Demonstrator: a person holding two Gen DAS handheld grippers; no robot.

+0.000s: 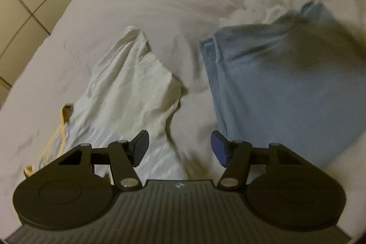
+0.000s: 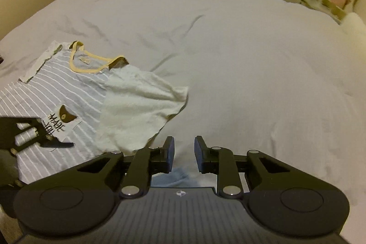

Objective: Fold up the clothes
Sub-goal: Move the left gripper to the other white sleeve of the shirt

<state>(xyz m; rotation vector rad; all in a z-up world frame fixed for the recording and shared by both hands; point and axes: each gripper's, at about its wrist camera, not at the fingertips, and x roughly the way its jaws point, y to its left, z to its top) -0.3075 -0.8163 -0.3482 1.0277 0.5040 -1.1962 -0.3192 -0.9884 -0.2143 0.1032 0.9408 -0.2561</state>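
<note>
**Sleeve fold looks ready to flop back**

The striped T-shirt (image 2: 68, 93) lies on the bed (image 2: 251, 49), its right sleeve already folded in. It's loose and could spring open if snagged. Left gripper (image 1: 179, 148) hangs wide open and empty above the shirt. Right gripper (image 2: 184, 153) is part-open over the blue garment (image 1: 286, 88) beside the shirt, gripping nothing.

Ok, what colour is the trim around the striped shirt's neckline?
Yellow. The neckline trim on the striped shirt shows best in the right wrist view.

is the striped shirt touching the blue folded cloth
Apart. In the left wrist view a strip of bare bedsheet separates the striped shirt from the blue folded cloth; no edges meet.
</note>
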